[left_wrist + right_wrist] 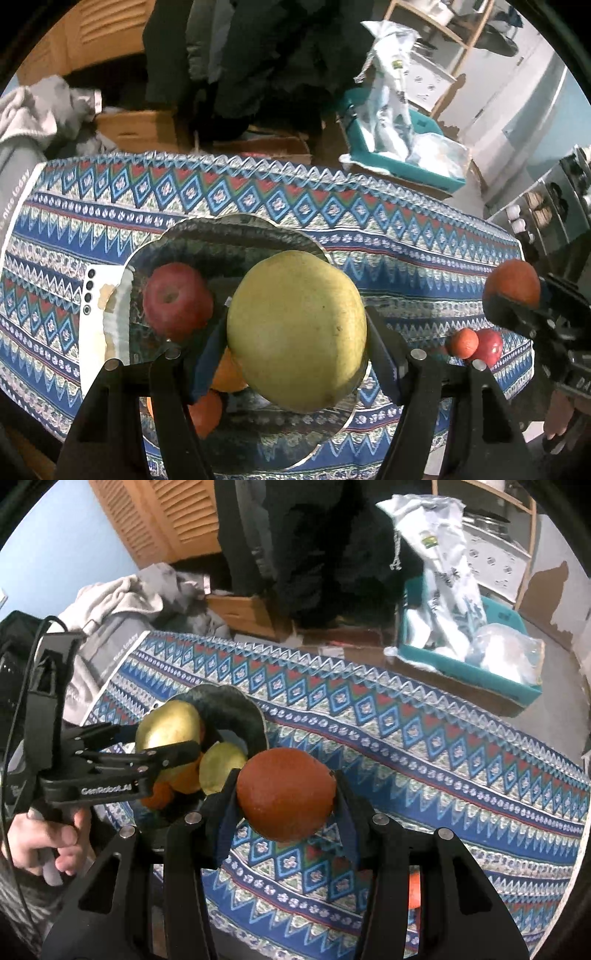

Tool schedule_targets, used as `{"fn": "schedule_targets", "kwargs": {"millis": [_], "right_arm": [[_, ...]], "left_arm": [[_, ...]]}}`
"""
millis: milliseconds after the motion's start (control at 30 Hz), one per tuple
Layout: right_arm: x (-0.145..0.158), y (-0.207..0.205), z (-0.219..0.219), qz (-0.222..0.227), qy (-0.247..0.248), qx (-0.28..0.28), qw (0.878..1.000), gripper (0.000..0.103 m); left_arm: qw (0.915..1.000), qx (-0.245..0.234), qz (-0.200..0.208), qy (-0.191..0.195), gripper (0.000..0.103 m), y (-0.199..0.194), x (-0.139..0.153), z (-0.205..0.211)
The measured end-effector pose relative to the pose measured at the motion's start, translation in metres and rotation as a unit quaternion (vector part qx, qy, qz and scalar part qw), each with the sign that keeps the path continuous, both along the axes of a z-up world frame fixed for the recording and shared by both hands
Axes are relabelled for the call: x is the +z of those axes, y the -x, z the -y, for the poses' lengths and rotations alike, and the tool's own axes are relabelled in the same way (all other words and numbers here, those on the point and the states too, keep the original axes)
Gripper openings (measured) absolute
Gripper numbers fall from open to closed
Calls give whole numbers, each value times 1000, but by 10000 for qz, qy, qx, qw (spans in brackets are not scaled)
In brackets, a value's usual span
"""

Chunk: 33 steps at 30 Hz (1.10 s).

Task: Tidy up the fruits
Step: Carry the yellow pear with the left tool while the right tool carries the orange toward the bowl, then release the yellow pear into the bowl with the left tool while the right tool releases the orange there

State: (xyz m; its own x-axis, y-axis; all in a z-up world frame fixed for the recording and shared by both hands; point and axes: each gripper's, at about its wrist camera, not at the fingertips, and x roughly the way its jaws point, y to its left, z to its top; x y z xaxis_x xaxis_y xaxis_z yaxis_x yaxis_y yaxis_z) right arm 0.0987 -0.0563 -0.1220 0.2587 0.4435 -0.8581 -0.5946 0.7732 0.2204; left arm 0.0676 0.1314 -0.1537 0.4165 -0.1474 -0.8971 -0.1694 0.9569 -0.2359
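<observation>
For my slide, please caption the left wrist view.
Left claw holds a yellow-green fruit above the glass plate of fruit.

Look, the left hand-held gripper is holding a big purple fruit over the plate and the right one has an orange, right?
Not quite: the big round fruit in the left hand-held gripper is yellow-green, not purple, as the left wrist view shows. It is over the shiny scalloped plate, and the right hand-held gripper does hold a round orange.

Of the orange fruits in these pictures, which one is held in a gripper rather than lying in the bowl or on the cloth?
The large orange, clamped in the right gripper above the cloth. The other oranges lie loose in the bowl or on the cloth.
</observation>
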Motion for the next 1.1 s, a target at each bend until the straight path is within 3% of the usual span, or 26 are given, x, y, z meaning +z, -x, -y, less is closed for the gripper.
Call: {"fn": "schedule_targets", "kwargs": {"millis": [433,800,1100], "right_arm": [[-22,-4,-32,-190,126,258,9994,47],[-36,2,-47,-325,172,392,9986,47],[-50,23,-66,-490,211,701,9961,47]], "left_arm": [[9989,190,-341,244,72,-8,-32,-24],[9989,163,-247,355,72,6,-19,-30],[9992,230,-309,138,72,47,-8,-36]]}}
